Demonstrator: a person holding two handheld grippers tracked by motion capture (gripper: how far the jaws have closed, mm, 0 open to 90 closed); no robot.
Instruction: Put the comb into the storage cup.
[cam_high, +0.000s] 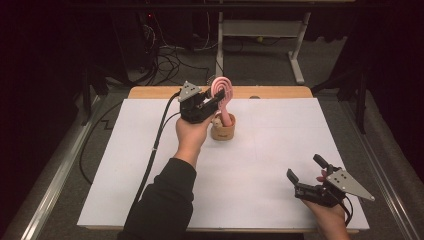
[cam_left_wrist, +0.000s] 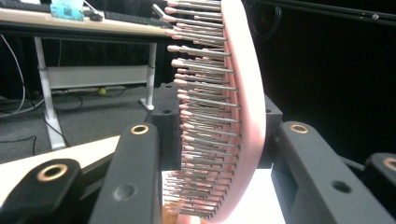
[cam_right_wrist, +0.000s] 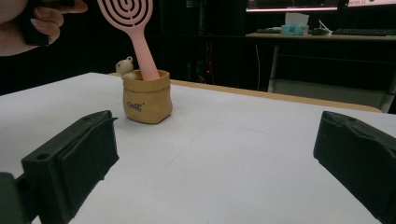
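A lab or office workroom, dim around the edges.
You worked at a wooden table (cam_high: 150, 92) covered in white paper (cam_high: 260, 165), on grey carpet (cam_high: 330, 65) strewn with loose cables (cam_high: 167, 62). Behind it stood a height-adjustable desk (cam_right_wrist: 299, 37) carrying a keyboard (cam_right_wrist: 364, 31) and a lit monitor (cam_right_wrist: 292, 5).
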